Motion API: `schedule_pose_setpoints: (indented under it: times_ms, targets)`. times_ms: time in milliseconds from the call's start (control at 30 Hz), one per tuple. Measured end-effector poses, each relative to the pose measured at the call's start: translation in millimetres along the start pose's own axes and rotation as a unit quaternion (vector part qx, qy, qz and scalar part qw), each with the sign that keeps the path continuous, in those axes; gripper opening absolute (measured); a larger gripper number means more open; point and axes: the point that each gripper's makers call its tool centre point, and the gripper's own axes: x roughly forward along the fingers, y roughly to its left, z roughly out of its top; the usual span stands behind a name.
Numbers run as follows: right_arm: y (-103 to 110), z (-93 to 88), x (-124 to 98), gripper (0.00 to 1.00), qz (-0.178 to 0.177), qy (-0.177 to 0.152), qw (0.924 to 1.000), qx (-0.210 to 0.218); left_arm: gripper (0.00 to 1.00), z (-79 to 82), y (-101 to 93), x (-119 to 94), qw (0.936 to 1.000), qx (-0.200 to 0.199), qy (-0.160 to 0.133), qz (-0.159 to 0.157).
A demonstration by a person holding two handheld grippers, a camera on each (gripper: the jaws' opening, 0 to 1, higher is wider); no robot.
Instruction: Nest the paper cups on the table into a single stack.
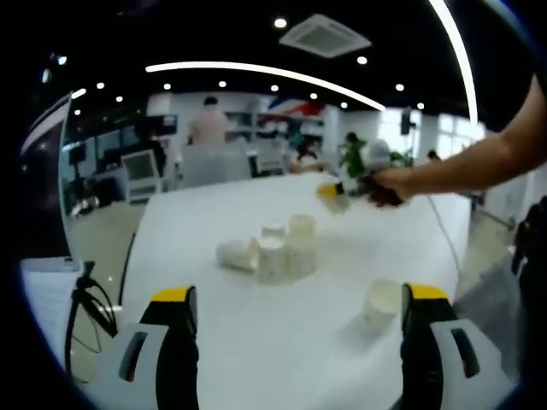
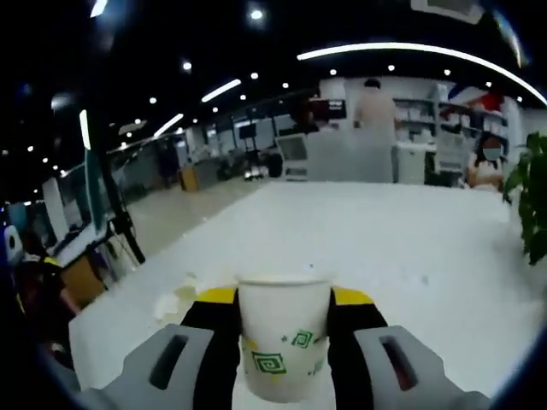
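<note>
Several white paper cups stand clustered mid-table [image 1: 286, 248], and one cup [image 1: 235, 254] lies on its side at the cluster's left. A single upright cup [image 1: 382, 303] stands close to my left gripper's right jaw. My left gripper [image 1: 299, 295] is open over the near table with nothing between its jaws. Further back, a hand holds my right gripper [image 1: 340, 192] above the far side of the table. In the right gripper view, that gripper [image 2: 285, 299] is shut on a white cup with green square prints [image 2: 282, 346], which is held upright.
The white table [image 1: 256, 342] runs far back, with its left edge near a black stand [image 1: 85, 299]. A person's arm [image 1: 479, 158] reaches in from the right. Behind are desks, monitors and people. A green plant [image 2: 534, 196] stands at the right.
</note>
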Motion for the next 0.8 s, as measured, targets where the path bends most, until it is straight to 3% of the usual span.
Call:
schedule_pose_setpoints:
  times_ms: [67, 167, 233, 433, 800]
  targets:
    - [7.3, 10.4, -1.4, 0.35, 0.017, -0.030, 0.9994, 0.007, 0.99, -1.8, -0.2, -0.1, 1.0000, -0.003, 0.002, -0.001]
    - [17.5, 28.6, -5.6, 0.35, 0.030, -0.079, 0.9961, -0.022, 0.99, -2.5, 0.1, 0.1, 1.0000, -0.007, 0.002, 0.000]
    - [24.7, 34.2, -8.7, 0.35, 0.033, -0.094, 0.9944, -0.036, 0.99, -1.7, -0.7, 0.4, 1.0000, -0.009, 0.000, -0.001]
    - [26.2, 47.2, -11.2, 0.34, 0.029, -0.125, 0.9908, -0.044, 0.99, 3.0, -2.0, 1.6, 1.0000, -0.008, -0.004, -0.004]
    - [38.3, 53.6, -15.3, 0.32, 0.043, -0.141, 0.9884, -0.037, 0.99, 8.4, -2.4, 0.3, 0.9998, -0.014, -0.012, -0.004]
